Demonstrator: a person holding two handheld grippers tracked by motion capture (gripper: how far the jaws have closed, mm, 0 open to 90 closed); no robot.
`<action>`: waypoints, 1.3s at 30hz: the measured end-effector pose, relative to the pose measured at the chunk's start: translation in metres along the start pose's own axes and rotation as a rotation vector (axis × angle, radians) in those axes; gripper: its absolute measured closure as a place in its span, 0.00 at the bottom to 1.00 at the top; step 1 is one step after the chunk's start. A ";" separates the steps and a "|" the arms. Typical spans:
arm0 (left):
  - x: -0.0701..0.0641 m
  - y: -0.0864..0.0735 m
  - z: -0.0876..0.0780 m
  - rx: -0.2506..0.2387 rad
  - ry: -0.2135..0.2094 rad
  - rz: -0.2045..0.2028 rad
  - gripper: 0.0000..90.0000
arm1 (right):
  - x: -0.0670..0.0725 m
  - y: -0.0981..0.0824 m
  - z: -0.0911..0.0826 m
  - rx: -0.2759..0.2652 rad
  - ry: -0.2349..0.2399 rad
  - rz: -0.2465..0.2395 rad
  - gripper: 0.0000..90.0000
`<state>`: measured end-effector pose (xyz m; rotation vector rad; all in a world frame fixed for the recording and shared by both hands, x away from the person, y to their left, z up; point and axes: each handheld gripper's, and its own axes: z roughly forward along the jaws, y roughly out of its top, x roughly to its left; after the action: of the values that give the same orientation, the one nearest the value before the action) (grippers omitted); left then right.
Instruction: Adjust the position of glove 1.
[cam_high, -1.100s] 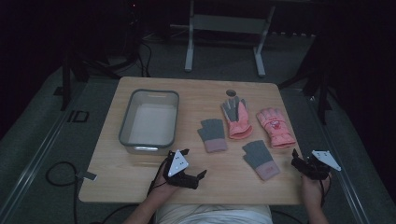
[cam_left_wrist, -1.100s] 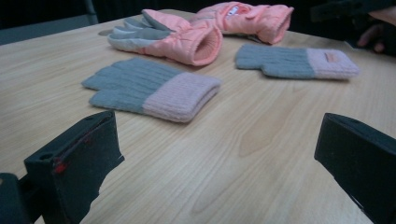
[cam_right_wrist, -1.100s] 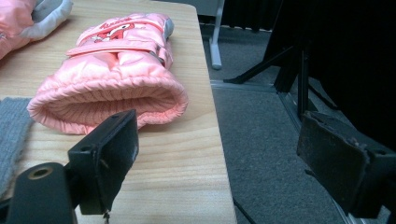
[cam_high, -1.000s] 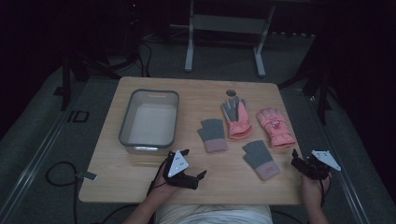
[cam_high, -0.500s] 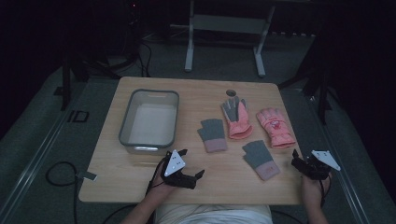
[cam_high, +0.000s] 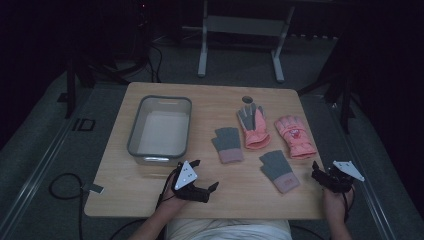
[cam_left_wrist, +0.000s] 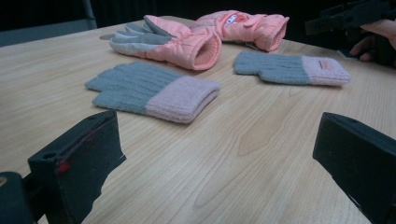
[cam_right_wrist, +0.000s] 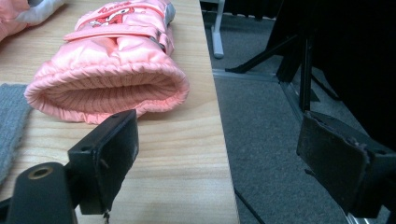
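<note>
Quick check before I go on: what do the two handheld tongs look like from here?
Both are black. The left tongs and right tongs each carry a pale grey three-cornered plate on top. The left tongs' flat jaw pad shows a red mark; a thin dark cable trails back from them.

A dim high view leaves the room behind the wooden table (cam_high: 150, 190) nearly black, the tabletop itself evenly and softly lit from above with only faint shadows and a pale sheen on the floor of the grey bin (cam_high: 134, 131). The two gripper views are brighter and warmer: the knitted gloves (cam_left_wrist: 154, 91) and pink ski glove (cam_right_wrist: 112, 70) stand fairly sharp, while the near black jaws are soft and loom large at the bottom edges.
</note>
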<state>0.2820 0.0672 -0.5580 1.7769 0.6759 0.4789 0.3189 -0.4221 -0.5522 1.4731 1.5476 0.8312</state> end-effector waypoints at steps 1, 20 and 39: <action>0.000 0.000 0.000 0.000 0.001 0.002 0.01 | 0.000 0.000 0.000 0.007 0.002 0.005 0.14; -0.001 0.000 -0.001 -0.008 0.007 0.003 0.01 | -0.003 0.013 -0.005 0.036 0.042 0.003 0.14; -0.002 0.000 0.000 -0.003 0.009 0.005 0.01 | 0.004 0.084 -0.042 -0.050 0.066 -0.030 0.20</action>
<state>0.2806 0.0665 -0.5581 1.7753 0.6764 0.4909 0.3187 -0.4067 -0.4595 1.3963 1.5819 0.9025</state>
